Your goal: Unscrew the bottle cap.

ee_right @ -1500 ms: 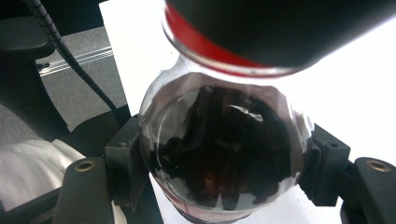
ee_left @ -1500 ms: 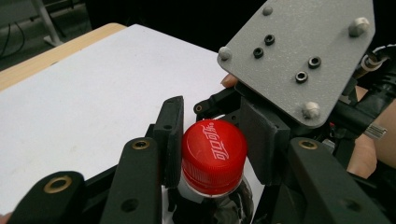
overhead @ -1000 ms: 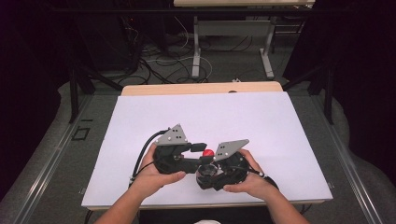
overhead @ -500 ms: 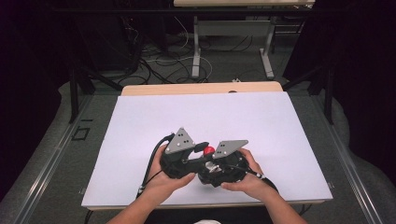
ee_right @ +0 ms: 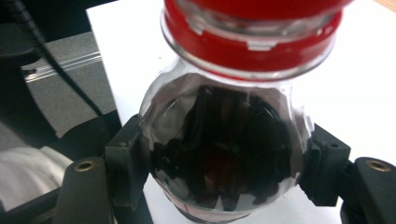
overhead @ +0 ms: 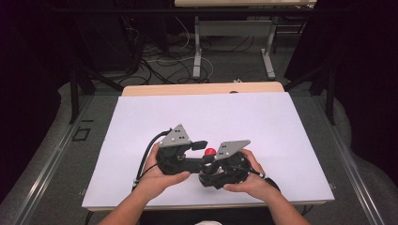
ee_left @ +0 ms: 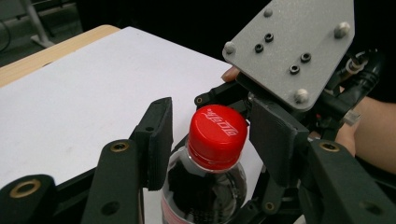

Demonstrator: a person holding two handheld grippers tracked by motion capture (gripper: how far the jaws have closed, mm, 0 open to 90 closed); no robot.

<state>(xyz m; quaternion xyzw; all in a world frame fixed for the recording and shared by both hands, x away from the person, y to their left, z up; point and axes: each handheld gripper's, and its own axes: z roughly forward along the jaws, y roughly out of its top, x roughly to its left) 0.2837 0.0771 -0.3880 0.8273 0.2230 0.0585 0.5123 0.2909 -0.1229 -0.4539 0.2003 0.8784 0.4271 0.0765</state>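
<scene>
I have the clear plastic bottle of dark drink (ee_right: 219, 154) clamped at its shoulder in my right gripper (ee_right: 219, 177), near the front edge of the white worktop (overhead: 234, 117). My left gripper (ee_left: 210, 140) straddles the red screw cap (ee_left: 217, 135); its fingers (ee_left: 156, 140) have just been opening and stand apart from the cap.

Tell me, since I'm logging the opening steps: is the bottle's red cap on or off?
On. In the left gripper view the red cap sits on the bottle neck, between the left gripper jaws, which have just been opening.
</scene>
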